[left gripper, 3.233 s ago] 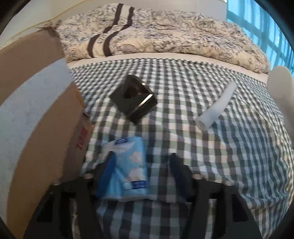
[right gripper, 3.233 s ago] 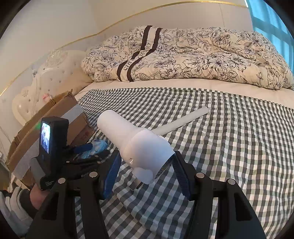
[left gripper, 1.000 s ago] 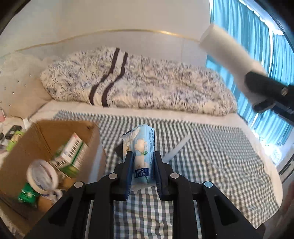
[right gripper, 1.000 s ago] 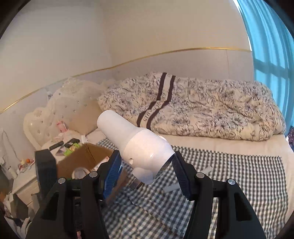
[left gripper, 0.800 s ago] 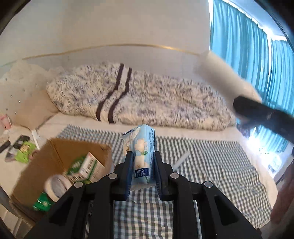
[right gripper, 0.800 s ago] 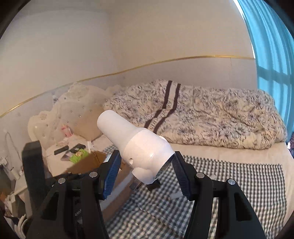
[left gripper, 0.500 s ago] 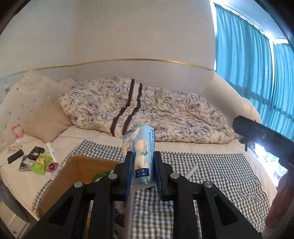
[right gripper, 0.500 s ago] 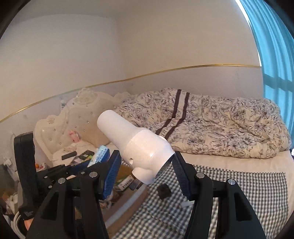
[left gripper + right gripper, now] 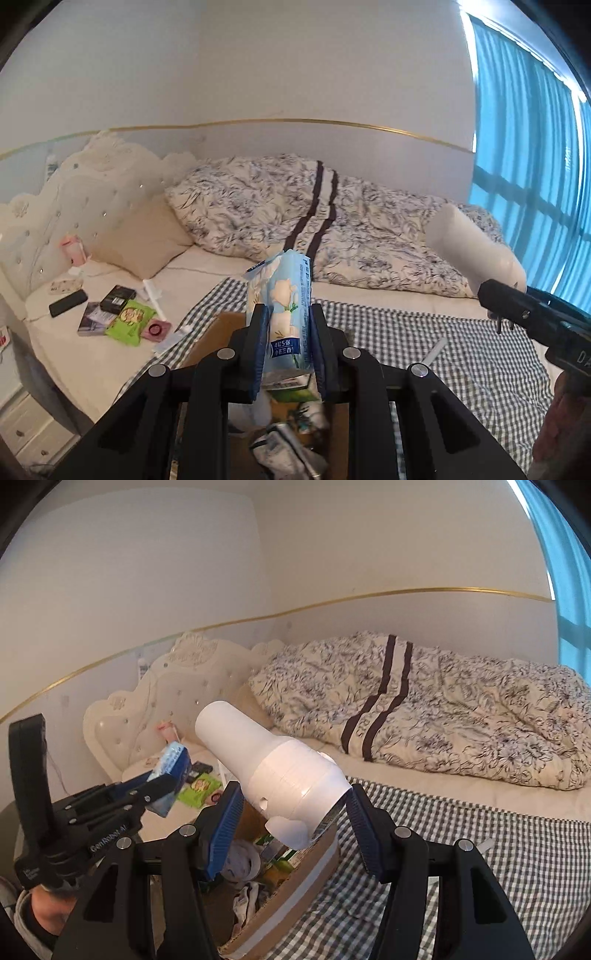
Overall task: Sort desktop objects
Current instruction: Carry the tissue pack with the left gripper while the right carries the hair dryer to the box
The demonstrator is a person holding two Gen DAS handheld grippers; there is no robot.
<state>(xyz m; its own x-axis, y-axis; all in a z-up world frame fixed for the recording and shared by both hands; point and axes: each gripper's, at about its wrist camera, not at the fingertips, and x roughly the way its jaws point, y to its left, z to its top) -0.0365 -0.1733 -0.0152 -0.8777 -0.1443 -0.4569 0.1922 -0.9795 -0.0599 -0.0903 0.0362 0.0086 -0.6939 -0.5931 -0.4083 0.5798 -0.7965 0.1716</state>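
Observation:
My left gripper (image 9: pixel 286 339) is shut on a pale blue tissue pack (image 9: pixel 283 306) with flower print, held upright high above the open cardboard box (image 9: pixel 214 332). From the right wrist view the same pack (image 9: pixel 170 771) sits in the left gripper (image 9: pixel 162 786) at the left. My right gripper (image 9: pixel 291 819) is shut on a white hair dryer (image 9: pixel 273 771), barrel pointing up and left, above the box (image 9: pixel 295 890). The dryer (image 9: pixel 472 254) also shows at the right of the left wrist view.
The box holds several packets and a white tape roll (image 9: pixel 240 864). A white tube (image 9: pixel 434 350) lies on the checked blanket (image 9: pixel 461 354). Small items, among them a green packet (image 9: pixel 129 321) and a black phone (image 9: pixel 68 297), lie on the white sheet. A floral duvet (image 9: pixel 314 229) lies behind.
Both grippers have risen and swung left over the box since a second ago, each still holding its object. Earlier still, the tissue pack lay on the blanket between the open left fingers.

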